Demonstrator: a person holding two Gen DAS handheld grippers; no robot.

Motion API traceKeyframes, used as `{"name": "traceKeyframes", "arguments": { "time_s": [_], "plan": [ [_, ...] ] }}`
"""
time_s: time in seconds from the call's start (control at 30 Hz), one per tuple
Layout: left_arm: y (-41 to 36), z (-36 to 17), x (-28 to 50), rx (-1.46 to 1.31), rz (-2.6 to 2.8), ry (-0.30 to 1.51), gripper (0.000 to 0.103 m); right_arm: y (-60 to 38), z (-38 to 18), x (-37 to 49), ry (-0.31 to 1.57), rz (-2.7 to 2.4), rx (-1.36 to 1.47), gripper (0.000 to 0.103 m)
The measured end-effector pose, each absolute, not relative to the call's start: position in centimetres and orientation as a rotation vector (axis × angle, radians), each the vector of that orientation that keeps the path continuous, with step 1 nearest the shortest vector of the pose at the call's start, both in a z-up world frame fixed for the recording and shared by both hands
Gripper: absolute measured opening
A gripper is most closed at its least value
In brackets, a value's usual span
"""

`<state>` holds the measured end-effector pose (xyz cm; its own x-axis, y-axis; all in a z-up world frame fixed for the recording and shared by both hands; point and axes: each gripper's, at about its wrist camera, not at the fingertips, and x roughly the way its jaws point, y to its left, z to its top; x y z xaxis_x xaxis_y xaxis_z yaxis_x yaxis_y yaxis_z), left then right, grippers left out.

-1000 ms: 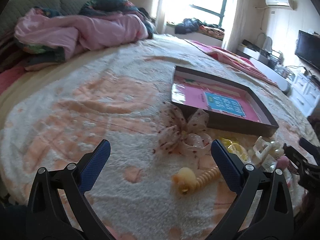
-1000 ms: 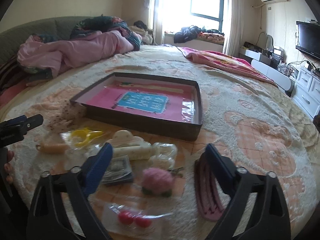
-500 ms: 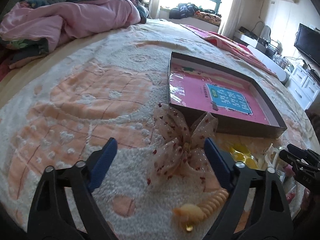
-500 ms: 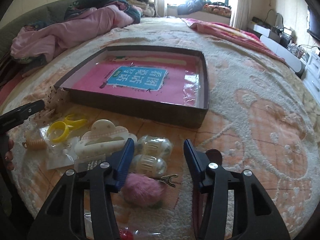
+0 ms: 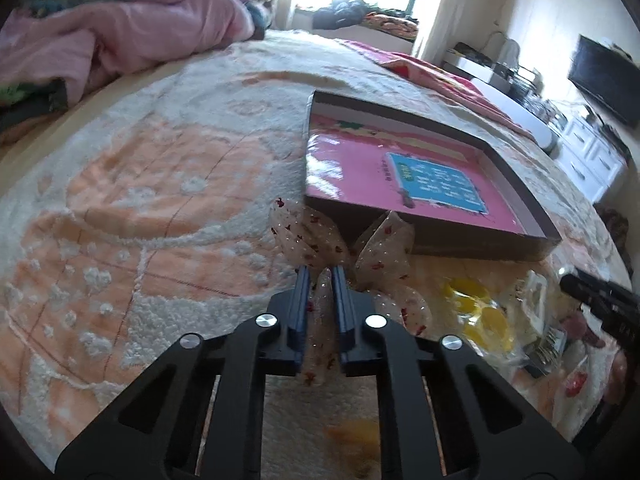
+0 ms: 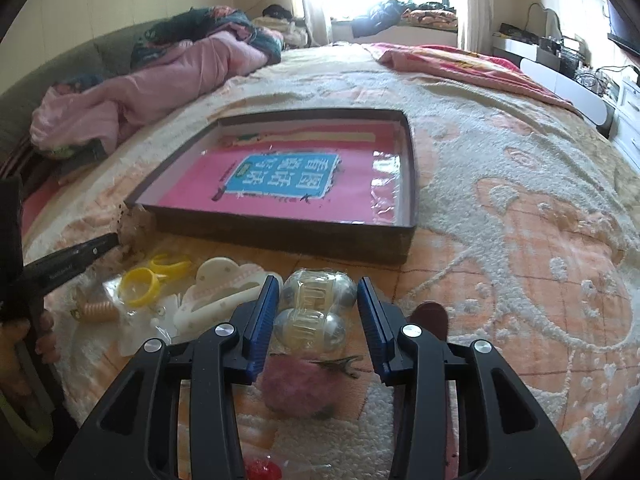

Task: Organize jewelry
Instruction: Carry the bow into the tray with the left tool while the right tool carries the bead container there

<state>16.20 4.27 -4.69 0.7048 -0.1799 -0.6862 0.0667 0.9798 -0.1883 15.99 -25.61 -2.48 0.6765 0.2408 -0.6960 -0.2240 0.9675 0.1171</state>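
Note:
A sheer cream bow with red dots (image 5: 384, 248) lies on the fluffy bedspread, against the near wall of a dark shallow box (image 5: 472, 236) lined with a pink book. My left gripper (image 5: 320, 276) is shut on the bow's middle. In the right wrist view, a clear packet of two transparent hair clips (image 6: 316, 308) sits between the blue pads of my right gripper (image 6: 318, 286). Its jaws are closing, and the pads touch the packet on both sides. The dark box (image 6: 280, 236) stands just beyond.
Around the packet lie a white claw clip (image 6: 220, 292), yellow rings (image 6: 140, 286), a coil tie (image 6: 96, 310), a pink pompom clip (image 6: 298, 384), a maroon clip (image 6: 430, 316) and red beads (image 6: 262, 470). A pink quilt (image 6: 160, 80) is heaped at the bed's far left.
My left gripper moved forward over the bow and closed on it. My right gripper advanced past the pompom and narrowed from wide open onto the clear clip packet.

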Motion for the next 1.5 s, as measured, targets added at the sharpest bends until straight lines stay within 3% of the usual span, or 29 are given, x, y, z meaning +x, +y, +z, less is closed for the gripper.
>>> {"name": "traceKeyframes", "arguments": {
  "time_s": [0.37, 0.77, 1.5],
  "plan": [
    [0.8, -0.4, 14.8, -0.150, -0.263, 0.674, 0.003, -28.1, -0.8, 15.3, 0.739, 0.234, 0.086, 0.039],
    [-1.4, 0.8, 19.9, -0.138, -0.272, 0.677, 0.003, -29.5, 1.2, 17.9, 0.698, 0.182, 0.096, 0.039],
    [0.8, -3.1, 25.5, -0.132, -0.202, 0.834, 0.004, -26.1, -0.8, 27.2, 0.785, 0.144, 0.068, 0.039]
  ]
}}
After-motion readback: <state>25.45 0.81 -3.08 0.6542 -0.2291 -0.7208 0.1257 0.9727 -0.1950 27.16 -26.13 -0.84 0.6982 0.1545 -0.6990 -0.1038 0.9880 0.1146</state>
